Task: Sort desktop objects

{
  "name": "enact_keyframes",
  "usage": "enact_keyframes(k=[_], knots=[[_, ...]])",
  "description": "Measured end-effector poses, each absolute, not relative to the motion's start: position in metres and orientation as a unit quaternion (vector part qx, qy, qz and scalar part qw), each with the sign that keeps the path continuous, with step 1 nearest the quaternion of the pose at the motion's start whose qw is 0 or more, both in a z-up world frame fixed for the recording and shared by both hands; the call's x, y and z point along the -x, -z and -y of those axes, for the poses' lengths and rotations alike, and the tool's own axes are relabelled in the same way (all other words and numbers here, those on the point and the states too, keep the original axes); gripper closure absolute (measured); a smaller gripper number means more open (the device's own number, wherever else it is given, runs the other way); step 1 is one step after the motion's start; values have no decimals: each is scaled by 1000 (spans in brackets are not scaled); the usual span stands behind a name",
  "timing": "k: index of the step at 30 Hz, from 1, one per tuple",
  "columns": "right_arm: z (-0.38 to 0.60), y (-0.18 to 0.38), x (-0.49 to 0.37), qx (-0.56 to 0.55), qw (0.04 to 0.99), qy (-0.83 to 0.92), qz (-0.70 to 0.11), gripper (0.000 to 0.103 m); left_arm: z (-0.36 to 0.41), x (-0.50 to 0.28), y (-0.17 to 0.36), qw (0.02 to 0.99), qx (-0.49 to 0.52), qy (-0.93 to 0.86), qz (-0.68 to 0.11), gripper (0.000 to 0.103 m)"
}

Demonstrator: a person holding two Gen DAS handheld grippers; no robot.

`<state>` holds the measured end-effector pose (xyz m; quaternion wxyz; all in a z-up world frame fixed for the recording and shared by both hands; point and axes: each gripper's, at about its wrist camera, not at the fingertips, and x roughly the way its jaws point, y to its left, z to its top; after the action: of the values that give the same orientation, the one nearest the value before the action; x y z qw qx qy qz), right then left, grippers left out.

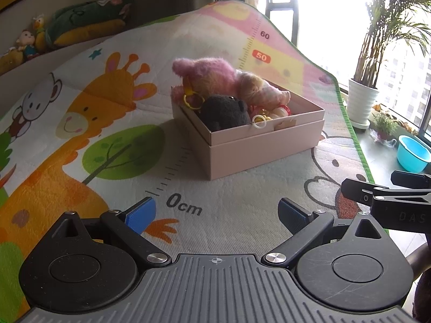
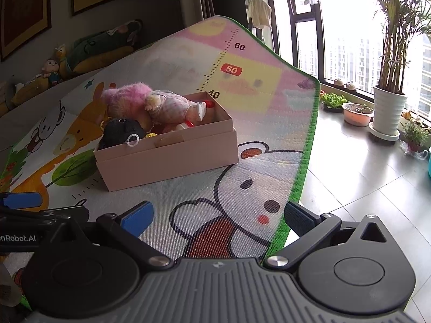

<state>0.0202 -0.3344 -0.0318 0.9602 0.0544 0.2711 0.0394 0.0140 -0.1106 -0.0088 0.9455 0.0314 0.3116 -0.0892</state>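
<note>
A pale pink box (image 1: 265,149) (image 2: 172,158) rests on the cartoon play mat (image 1: 107,123) (image 2: 258,123). Piled in it are a pink plush (image 1: 207,74) (image 2: 125,99), a doll in checked clothes (image 1: 260,88) (image 2: 172,107), a black plush (image 1: 225,111) (image 2: 121,132) and small ring toys (image 1: 259,122). My left gripper (image 1: 216,212) stands open near the mat's front, well short of the box, with nothing between its blue pads. Over the mat's green right edge my right gripper (image 2: 218,214) is open too and holds nothing. Each gripper shows at the side of the other's view.
Stuffed toys (image 1: 89,21) line a ledge at the back left. Right of the mat lies tiled floor (image 2: 363,177) with potted plants (image 2: 388,113) along the window and a blue basin (image 1: 413,156).
</note>
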Motion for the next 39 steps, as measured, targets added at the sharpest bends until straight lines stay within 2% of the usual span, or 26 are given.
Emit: enact_keyframes(k=[39], knots=[[335,22,-16,-54,964,-42,-257,0,121,-11,6,942,-61,107,-311,3]])
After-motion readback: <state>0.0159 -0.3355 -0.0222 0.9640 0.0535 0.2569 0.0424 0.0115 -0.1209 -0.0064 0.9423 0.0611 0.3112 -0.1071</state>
